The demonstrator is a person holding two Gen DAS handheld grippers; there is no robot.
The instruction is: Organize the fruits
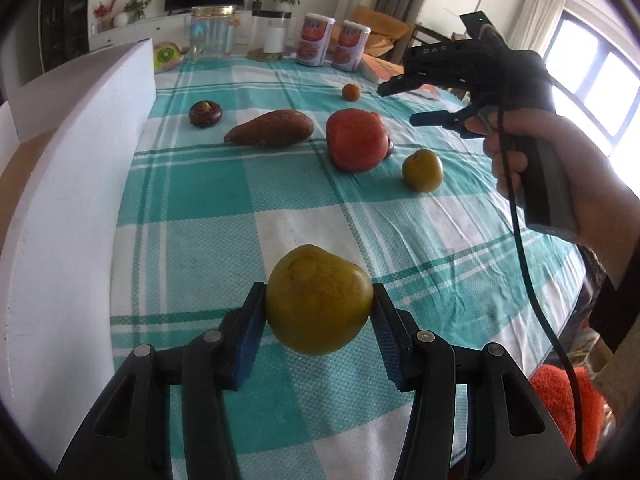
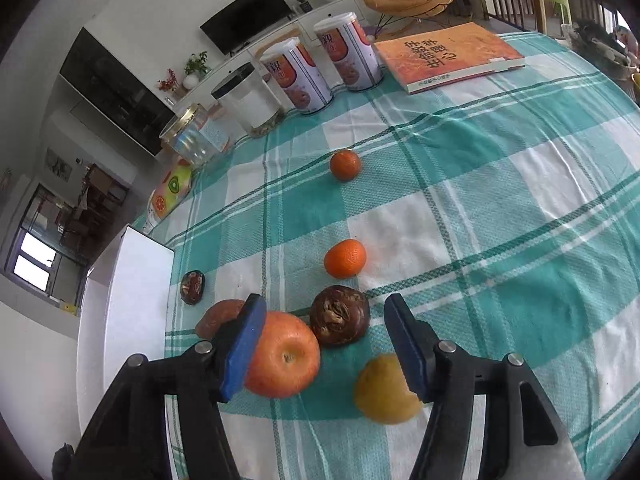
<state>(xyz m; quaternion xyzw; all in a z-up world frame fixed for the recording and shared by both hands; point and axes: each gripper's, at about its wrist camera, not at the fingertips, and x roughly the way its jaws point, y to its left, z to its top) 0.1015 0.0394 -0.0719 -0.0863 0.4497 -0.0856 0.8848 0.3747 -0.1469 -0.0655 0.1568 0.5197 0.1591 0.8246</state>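
My left gripper [image 1: 319,306] is shut on a yellow-green fruit [image 1: 318,300] and holds it above the checked cloth. On the cloth beyond lie a sweet potato [image 1: 270,129], a red apple [image 1: 356,145], a second yellow-green fruit [image 1: 422,170], a dark brown fruit [image 1: 205,114] and a small orange [image 1: 351,92]. My right gripper [image 1: 404,102] hangs open above the table's right side. In the right wrist view it [image 2: 326,346] is open over the apple [image 2: 282,354], a dark brown fruit [image 2: 340,316] and a yellow fruit [image 2: 384,390]. Two oranges [image 2: 345,259] [image 2: 345,165] lie farther off.
A white foam box [image 1: 72,184] runs along the table's left edge. At the far edge stand a glass jar [image 1: 212,32], a black-lidded jar [image 1: 272,32] and two cans [image 1: 332,42]. An orange book [image 2: 448,56] lies at the far right.
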